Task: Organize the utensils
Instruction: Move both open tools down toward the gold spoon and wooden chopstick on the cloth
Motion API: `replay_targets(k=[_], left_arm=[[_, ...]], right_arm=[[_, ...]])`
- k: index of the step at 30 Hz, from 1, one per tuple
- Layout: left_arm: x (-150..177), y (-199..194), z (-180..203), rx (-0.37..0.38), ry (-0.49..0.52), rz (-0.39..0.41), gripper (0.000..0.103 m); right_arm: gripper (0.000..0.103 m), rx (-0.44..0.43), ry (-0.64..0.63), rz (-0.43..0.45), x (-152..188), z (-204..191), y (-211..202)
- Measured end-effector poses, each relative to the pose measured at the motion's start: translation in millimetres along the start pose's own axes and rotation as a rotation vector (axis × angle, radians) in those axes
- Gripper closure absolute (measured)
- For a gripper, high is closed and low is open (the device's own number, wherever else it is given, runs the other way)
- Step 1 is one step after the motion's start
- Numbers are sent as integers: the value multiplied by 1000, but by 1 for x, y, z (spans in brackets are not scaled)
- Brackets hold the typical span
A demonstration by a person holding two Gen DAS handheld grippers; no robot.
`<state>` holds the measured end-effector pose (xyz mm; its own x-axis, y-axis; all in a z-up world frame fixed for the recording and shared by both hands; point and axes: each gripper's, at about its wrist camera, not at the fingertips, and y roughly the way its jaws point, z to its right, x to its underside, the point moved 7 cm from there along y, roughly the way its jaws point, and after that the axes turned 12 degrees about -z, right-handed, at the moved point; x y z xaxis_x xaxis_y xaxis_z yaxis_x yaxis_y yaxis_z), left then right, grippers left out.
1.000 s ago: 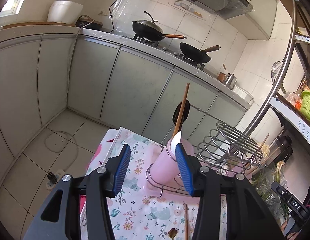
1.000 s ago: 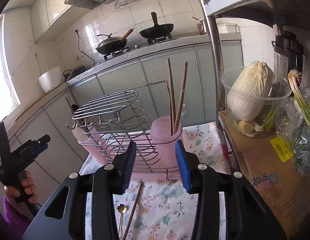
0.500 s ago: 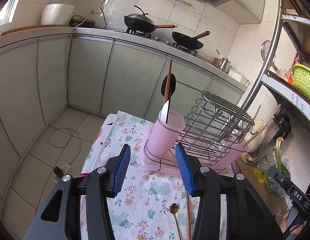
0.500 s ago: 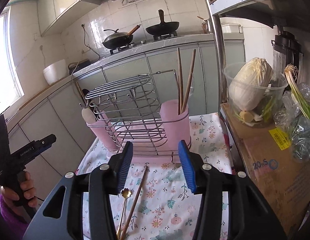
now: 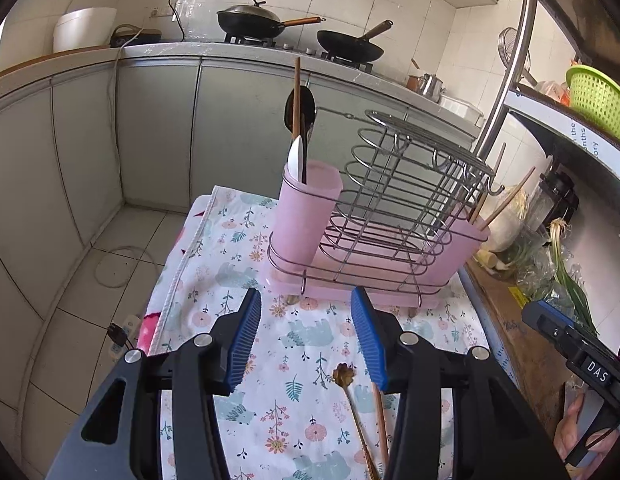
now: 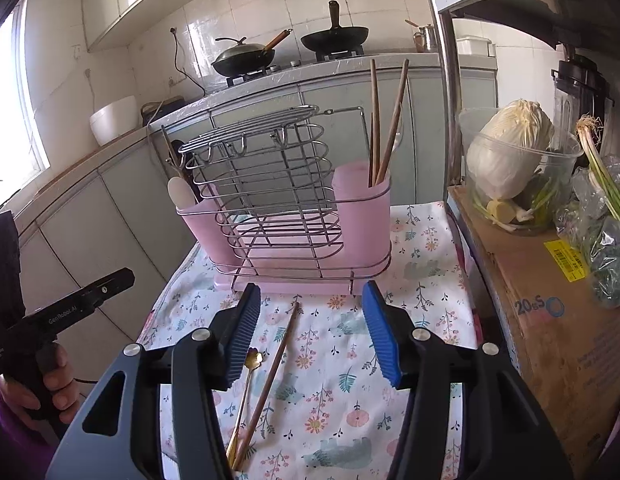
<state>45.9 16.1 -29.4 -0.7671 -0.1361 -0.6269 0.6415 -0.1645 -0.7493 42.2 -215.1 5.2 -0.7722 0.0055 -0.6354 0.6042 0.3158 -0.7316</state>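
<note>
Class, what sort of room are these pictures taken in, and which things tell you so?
Most likely a home kitchen: two woks sit on a gas stove, and a pink utensil rack stands on the table.

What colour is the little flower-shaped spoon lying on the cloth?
Gold. The flower-shaped spoon lies beside a wooden chopstick; the right wrist view shows it best.
</note>
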Motion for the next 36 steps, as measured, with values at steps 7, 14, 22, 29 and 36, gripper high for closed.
replay_targets(k=[7,14,22,29,36], left_arm=[[14,25,11,-7,43,-67,57],[30,53,16,-16,73,-148,57],[48,80,23,-6,91,-246,57],[75,111,31,23,111,-399,67],[93,138,41,8,128,-501,86]], right_arm=[[49,-1,17,-23,5,8,11],[49,-2,25,-51,8,12,24],[49,-8,38,-77,10,18,35],[49,-42,48,-122,16,21,46],[49,-60,56,-150,20,24,54]])
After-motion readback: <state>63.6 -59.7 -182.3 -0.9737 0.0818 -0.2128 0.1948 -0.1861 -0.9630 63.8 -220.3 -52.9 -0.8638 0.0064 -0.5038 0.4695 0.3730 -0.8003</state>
